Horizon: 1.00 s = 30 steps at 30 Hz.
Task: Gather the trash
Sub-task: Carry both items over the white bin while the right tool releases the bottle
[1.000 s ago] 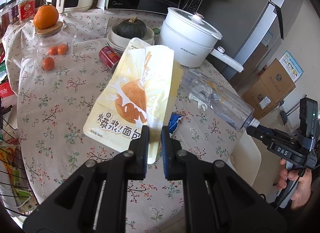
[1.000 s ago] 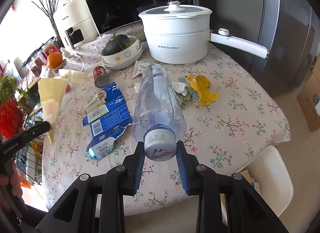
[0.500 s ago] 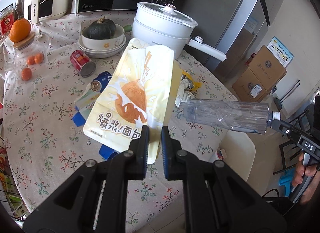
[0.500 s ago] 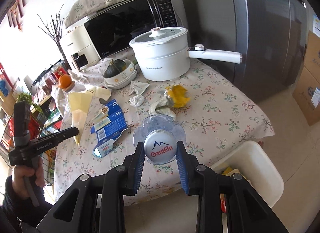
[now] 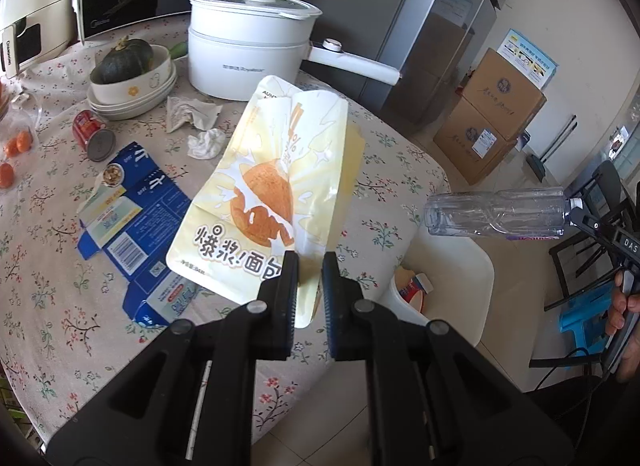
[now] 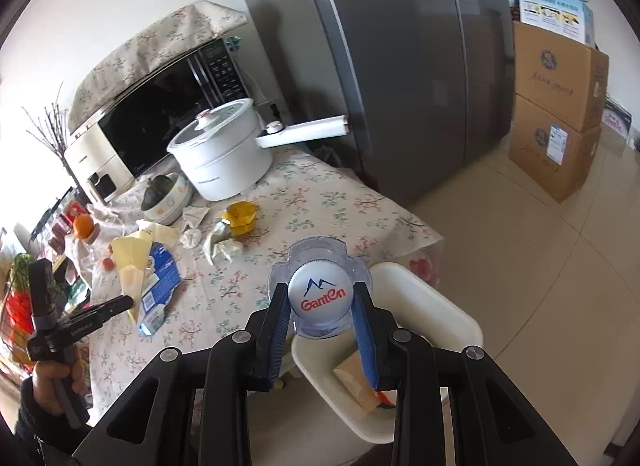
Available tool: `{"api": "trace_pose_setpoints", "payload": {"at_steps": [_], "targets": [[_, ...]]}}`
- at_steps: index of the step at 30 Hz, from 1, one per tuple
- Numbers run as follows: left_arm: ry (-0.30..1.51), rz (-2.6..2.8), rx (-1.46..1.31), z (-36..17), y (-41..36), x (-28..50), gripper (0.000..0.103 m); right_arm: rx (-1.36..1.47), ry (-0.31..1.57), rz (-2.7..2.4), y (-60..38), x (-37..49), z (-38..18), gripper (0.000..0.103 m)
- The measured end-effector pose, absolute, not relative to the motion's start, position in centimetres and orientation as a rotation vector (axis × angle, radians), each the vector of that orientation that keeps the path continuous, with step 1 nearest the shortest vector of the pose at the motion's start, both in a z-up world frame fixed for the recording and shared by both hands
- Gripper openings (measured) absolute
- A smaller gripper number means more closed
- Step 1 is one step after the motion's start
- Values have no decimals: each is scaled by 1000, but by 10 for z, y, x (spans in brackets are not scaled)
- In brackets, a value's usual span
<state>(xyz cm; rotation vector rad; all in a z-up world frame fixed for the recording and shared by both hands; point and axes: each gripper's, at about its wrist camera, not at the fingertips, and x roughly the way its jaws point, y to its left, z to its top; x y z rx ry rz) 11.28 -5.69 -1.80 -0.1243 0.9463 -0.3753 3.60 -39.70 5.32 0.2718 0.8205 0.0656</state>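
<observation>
Plastic bottle (image 6: 320, 298) cap-on, right view; left shows length (image 5: 496, 211).

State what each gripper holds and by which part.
The left gripper pinches the yellow bread bag by its bottom edge. The right gripper clamps the clear plastic bottle at its capped neck.

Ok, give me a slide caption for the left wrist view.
Left gripper pinches a yellow bread wrapper above the floral table; clear plastic bottle hangs over the white bin.
</observation>
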Motion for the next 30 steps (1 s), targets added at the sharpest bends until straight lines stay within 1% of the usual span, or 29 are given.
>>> {"api": "trace_pose_setpoints", "payload": {"at_steps": [4, 8, 19, 23, 24, 25, 26, 27, 28, 30], "targets": [[956, -416, -94, -23, -83, 111, 13, 287, 841, 12, -424, 24, 43, 32], [961, -460, -56, -28, -108, 109, 13, 282, 904, -34, -442, 19, 21, 32], [1009, -556, 10, -48, -166, 105, 13, 303, 1060, -73, -462, 26, -28, 32], [1019, -594, 31, -54, -183, 102, 14, 355, 1104, -71, -469, 31, -43, 34], [1020, -607, 37, -55, -187, 102, 14, 372, 1119, -65, -471, 32, -45, 36], [1019, -619, 42, -56, -191, 102, 14, 385, 1122, -68, -473, 32, -46, 43], [1020, -630, 47, -57, -195, 101, 14, 392, 1117, -77, -475, 31, -45, 55], [1020, -639, 51, -58, -199, 101, 14, 392, 1109, -85, -476, 29, -44, 58], [1022, -648, 53, -60, -203, 101, 14, 389, 1101, -92, -476, 28, -42, 59], [1028, -667, 54, -62, -212, 101, 14, 389, 1094, -99, -477, 25, -40, 60]]}}
